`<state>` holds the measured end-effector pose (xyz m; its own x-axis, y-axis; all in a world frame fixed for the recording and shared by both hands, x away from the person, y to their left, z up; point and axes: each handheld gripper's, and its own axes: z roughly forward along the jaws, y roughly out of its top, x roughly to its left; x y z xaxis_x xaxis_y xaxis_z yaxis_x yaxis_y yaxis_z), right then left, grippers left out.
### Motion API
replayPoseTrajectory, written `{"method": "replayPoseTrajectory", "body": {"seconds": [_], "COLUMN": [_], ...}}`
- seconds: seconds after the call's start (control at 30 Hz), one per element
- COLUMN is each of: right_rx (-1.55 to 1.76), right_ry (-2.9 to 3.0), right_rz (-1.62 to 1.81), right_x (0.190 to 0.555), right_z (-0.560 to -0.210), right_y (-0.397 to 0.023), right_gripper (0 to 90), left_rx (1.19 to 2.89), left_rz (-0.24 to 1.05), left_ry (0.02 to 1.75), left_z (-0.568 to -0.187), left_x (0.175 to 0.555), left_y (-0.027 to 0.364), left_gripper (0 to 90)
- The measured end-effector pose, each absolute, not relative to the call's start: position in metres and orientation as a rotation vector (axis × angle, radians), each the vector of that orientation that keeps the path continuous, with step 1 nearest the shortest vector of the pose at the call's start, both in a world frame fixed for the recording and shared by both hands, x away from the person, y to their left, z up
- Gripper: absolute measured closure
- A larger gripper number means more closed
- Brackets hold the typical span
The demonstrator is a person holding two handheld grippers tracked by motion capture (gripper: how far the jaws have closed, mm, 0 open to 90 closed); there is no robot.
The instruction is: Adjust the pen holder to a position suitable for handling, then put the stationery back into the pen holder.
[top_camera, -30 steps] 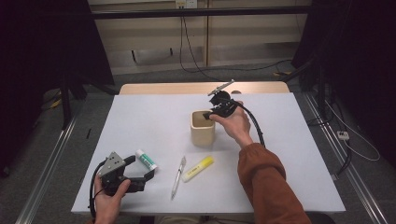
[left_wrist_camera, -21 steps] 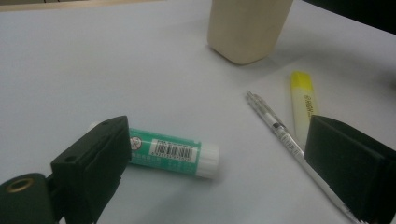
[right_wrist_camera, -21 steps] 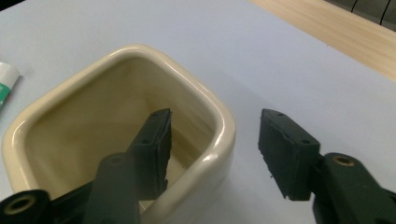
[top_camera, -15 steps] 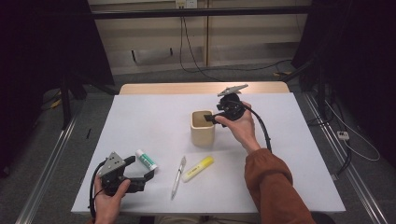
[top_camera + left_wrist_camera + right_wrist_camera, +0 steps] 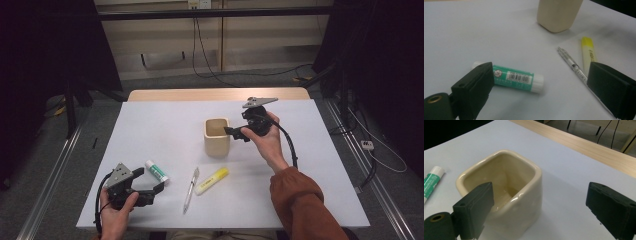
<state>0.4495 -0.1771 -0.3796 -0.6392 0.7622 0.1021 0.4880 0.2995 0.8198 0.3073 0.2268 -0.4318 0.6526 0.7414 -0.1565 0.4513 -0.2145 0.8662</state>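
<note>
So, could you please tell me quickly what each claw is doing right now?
Left claw: open, holding nothing.
Right claw: open at the cream cup, jaws just opened, holding nothing.

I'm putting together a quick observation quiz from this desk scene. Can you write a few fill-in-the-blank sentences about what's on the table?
1. The cream cup has nothing inside; it is ____.
2. The glue stick has a ____ label.
3. The pen lies between the glue stick and the ____ highlighter.
4. The jaws of the right gripper stand ____.

Missing words: empty; green; yellow; open
</note>
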Motion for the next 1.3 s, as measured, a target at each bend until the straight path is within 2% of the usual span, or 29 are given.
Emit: {"method": "replayPoseTrajectory", "body": {"seconds": [1.3], "right_rx": [1.182], "right_ry": [2.037], "right_rz": [1.207], "right_x": [0.352], "right_z": [-0.419], "right_y": [-0.24], "right_gripper": [7.0], "left_rx": [1.847], "left_rz": [0.386], "left_ry": [0.948], "left_z": [-0.428], "left_x": [0.305], "left_y": [0.229], "left_gripper": [6.9]}}
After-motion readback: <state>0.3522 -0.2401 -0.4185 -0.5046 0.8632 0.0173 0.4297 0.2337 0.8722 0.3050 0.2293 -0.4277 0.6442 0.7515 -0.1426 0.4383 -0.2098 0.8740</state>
